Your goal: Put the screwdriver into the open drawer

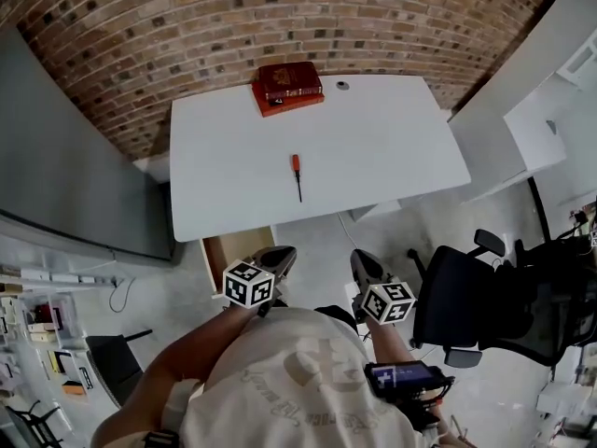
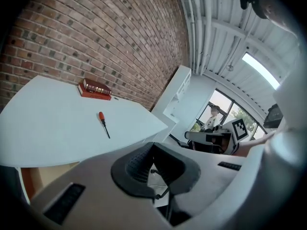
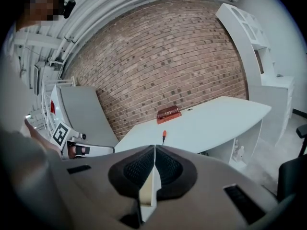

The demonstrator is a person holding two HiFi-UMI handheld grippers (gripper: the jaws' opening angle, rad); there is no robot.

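Left gripper (image 1: 277,254) and right gripper (image 1: 362,261) both closed, empty, well short of screwdriver (image 1: 296,174) on table (image 1: 392,147).

Screwdriver (image 1: 296,176) ahead of both grippers, open drawer (image 1: 229,250) beside the left one.
The screwdriver has a short orange-red handle and a thin dark shaft. It lies flat on the white table (image 1: 373,147), well ahead of the left gripper (image 1: 276,256) and the right gripper (image 1: 365,263), roughly between them, with its tip pointing back toward them. The drawer, light wood inside, juts out from under the table's near edge, just left of the left gripper.
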